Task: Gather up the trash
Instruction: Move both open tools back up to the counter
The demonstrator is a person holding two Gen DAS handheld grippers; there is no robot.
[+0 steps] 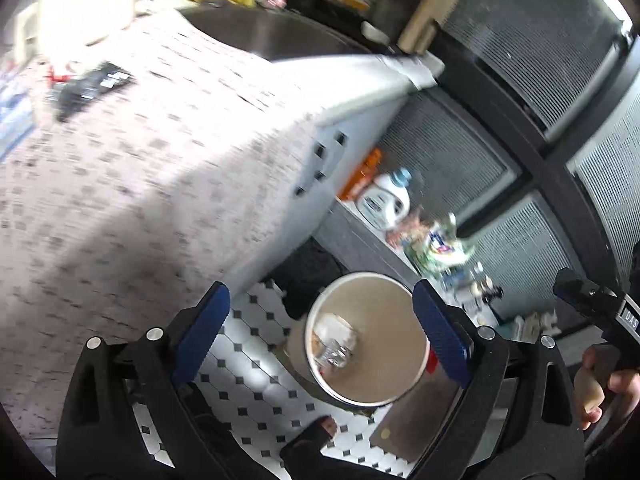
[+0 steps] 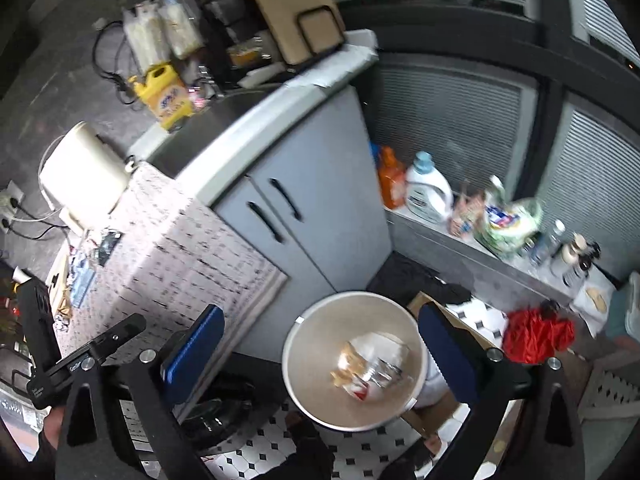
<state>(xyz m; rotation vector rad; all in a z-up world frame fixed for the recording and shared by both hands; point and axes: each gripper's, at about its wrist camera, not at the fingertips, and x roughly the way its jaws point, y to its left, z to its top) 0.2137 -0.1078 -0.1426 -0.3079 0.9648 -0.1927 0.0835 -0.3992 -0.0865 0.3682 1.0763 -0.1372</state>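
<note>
Both grippers hang over the round trash bin (image 2: 354,360), which stands on the black-and-white tiled floor (image 1: 256,396) just beside the grey cabinet (image 2: 316,208). The left gripper (image 1: 322,344) has its blue pads spread wide with nothing between them; the right gripper (image 2: 320,354) is likewise wide apart and empty. Inside the bin lie crumpled wrappers (image 2: 370,364), white paper, something tan and a shiny foil piece, at its bottom.

The step in hand looks like the drop-off: trash sits in the bin and neither gripper carries anything. The next move probably calls for swinging back to the table (image 1: 152,168), above and left of the bin, to look for more litter; a dark wrapper-like object (image 1: 94,88) lies there, though blur hides what it is.

Right of the bin, a low ledge (image 2: 452,240) holds a white detergent bottle (image 2: 428,188), an orange bottle (image 2: 391,178) and bags. A red cloth (image 2: 536,334) lies on the floor near the ledge. Beyond the cabinet sits a sink (image 1: 272,36) with a yellow container (image 2: 166,96).
</note>
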